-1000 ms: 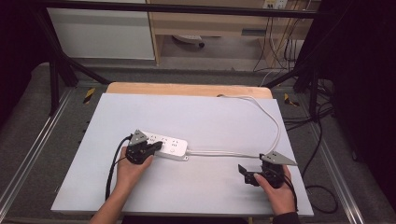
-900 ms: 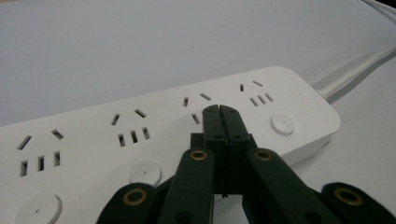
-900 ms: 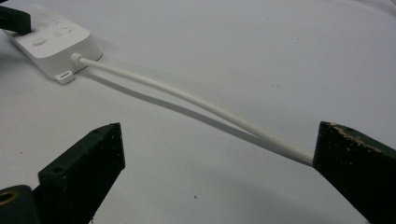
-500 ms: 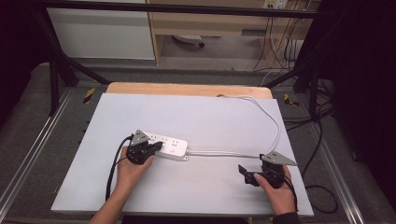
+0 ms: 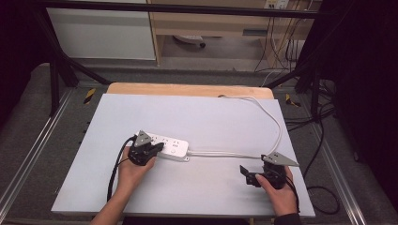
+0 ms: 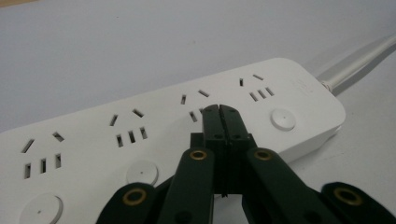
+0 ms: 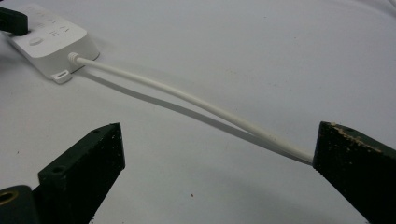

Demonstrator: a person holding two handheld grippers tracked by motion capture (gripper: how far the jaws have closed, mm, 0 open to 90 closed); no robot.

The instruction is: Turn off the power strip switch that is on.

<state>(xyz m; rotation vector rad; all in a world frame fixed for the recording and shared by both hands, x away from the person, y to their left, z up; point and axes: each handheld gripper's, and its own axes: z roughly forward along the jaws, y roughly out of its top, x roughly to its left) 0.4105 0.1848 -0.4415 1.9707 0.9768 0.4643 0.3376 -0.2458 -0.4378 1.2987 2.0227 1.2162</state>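
With its jaws pressed together, the left gripper (image 6: 219,108) rests over the power strip (image 5: 165,146) near the table's (image 5: 211,117) left edge and could slide it off its spot, while the right gripper (image 7: 215,163) gapes wide beside the cord (image 7: 187,99).

Light comes from overhead and lands evenly on the pale table (image 5: 202,117), while the room around it drops off into near black. The high view is soft and a bit grainy. In the gripper views, the power strip (image 6: 154,135) beyond the jaws is sharp, the jaw bases go blurry, and the cable (image 7: 187,98) throws a soft shadow beside itself.
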